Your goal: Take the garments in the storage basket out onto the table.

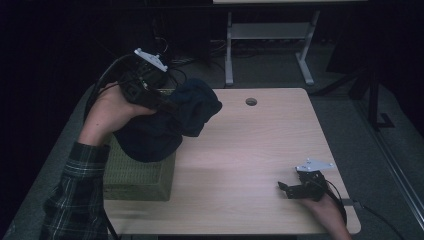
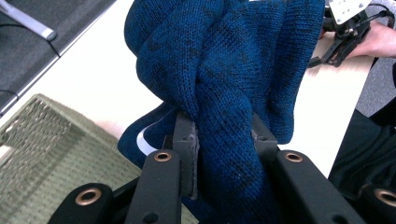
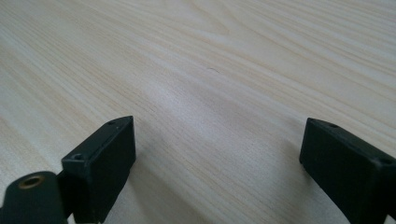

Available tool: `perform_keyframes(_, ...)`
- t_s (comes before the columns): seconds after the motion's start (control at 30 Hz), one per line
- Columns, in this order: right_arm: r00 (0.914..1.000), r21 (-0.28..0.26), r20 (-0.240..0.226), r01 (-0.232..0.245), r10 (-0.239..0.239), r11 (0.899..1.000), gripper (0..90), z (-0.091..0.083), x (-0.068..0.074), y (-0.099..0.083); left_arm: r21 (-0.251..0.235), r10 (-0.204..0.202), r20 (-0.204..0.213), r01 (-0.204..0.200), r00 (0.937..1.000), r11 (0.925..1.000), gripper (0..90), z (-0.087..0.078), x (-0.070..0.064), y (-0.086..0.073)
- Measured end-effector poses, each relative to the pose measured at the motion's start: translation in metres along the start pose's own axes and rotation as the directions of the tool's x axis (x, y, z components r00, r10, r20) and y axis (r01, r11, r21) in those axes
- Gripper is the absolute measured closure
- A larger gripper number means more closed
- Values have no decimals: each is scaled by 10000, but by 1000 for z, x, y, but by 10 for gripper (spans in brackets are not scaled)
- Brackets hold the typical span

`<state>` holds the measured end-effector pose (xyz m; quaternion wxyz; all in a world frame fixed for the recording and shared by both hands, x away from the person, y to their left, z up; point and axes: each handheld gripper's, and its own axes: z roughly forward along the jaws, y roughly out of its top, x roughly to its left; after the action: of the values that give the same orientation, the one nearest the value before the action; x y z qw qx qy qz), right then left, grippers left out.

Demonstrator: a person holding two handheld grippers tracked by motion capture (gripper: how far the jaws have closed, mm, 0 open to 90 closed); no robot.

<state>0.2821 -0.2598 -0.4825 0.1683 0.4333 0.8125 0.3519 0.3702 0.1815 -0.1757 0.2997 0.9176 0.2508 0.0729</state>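
Left gripper clamped on blue knit, right gripper spread, pale wood table, room apparently dark

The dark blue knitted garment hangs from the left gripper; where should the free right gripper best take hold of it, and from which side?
Probably the loose lobe of the dark blue knitted garment nearest the table's middle, approached from the right. The left gripper pinches a bunched fold, and the open right gripper rests on the light wooden table on that side.
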Motion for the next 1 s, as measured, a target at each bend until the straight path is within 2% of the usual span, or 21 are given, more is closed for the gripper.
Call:
perform_keyframes(0.37,10000,1,3,0,0,10000,102,0,0,0,-114,378,394,-374,9985,9992,711,19,-17,21)
perform_keyframes(0.77,10000,4,-3,-17,17,10000,102,0,0,0,-81,777,824,-773,9936,9970,710,53,-36,44)
perform_keyframes(1.0,10000,10,-3,-21,21,10000,102,0,0,0,-27,822,980,-823,9918,9966,710,74,-46,54)
